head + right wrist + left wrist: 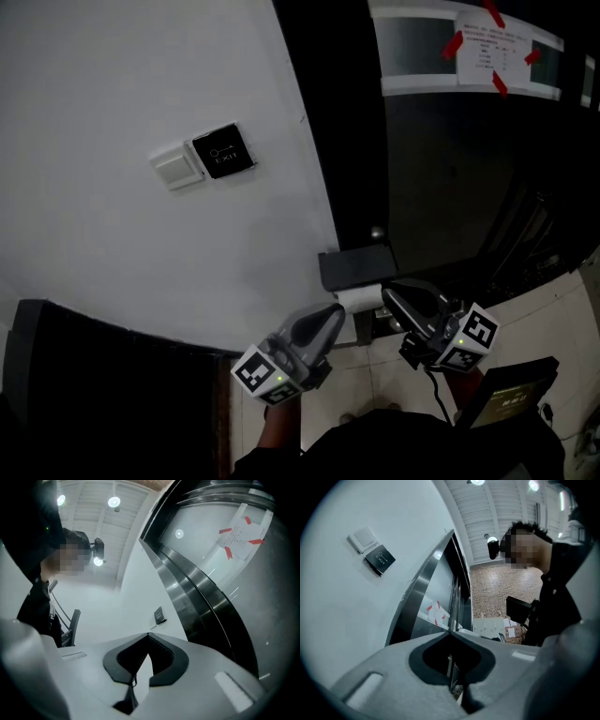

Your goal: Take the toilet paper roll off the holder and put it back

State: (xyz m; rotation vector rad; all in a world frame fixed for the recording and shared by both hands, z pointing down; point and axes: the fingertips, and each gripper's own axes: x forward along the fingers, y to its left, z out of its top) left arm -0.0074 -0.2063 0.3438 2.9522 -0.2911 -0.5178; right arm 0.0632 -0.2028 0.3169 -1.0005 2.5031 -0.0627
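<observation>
In the head view a white toilet paper roll (359, 299) hangs under a black holder (355, 268) at the foot of the wall by the dark door. My left gripper (339, 310) points at the roll's left end, and my right gripper (387, 293) points at its right end. I cannot tell whether either tip touches the roll. The left gripper view shows the left gripper (450, 633) shut, its jaws meeting at the tip with nothing between them. The right gripper (149, 634) is likewise shut and empty. Neither gripper view shows the roll.
A black exit button (223, 151) and a white switch (178, 169) sit on the white wall (122, 84). The dark door (450, 178) carries a paper notice (492, 47) taped in red. A dark panel (94, 375) stands at the lower left. Pale floor tiles (553, 319) lie below.
</observation>
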